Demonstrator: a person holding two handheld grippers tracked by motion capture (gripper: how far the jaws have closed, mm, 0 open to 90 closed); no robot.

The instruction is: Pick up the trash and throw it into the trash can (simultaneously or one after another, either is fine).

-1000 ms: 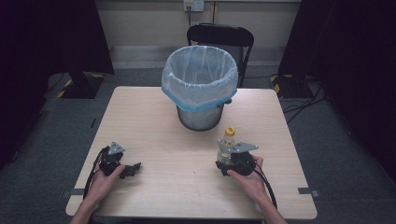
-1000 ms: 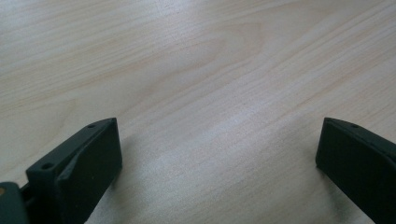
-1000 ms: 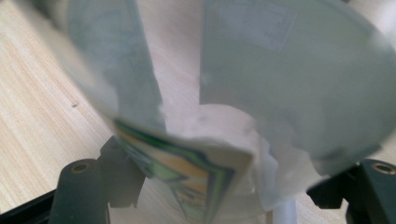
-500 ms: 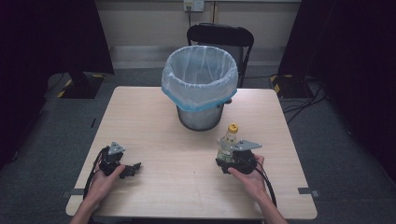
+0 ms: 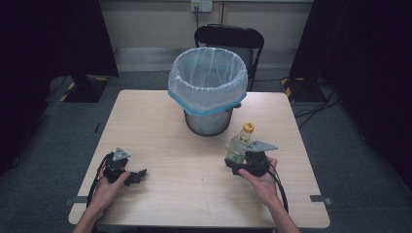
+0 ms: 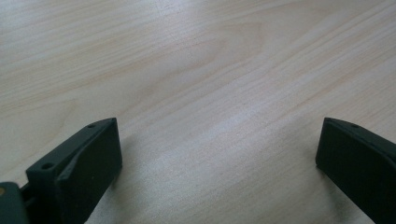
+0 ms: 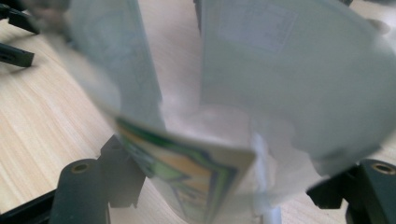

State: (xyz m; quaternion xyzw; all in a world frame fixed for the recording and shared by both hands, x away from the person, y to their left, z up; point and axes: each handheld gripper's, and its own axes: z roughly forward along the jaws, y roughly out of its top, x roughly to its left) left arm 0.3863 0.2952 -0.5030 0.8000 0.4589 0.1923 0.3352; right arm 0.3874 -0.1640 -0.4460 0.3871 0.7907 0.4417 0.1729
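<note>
**Bottle held upright, bin next**

Bottle (image 5: 239,144) stands between the right gripper (image 5: 241,164) jaws, clamped, near the bin (image 5: 208,92). Lift it straight, keep the grip firm, clear the rim. Left gripper (image 5: 137,174) rests released on the table (image 5: 160,121).

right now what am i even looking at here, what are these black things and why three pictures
A person sits at a wooden table, holding a hand-held tool with two black jaws in each hand. The high view looks down from above. The other two pictures come from small cameras riding on each tool. The left tongs rest open over bare wood, holding nothing. The right tongs grip a clear bottle with a yellow cap and a green label, seen close and blurry in the right gripper view. Behind it stands a metal bin lined with a pale blue bag.
</note>
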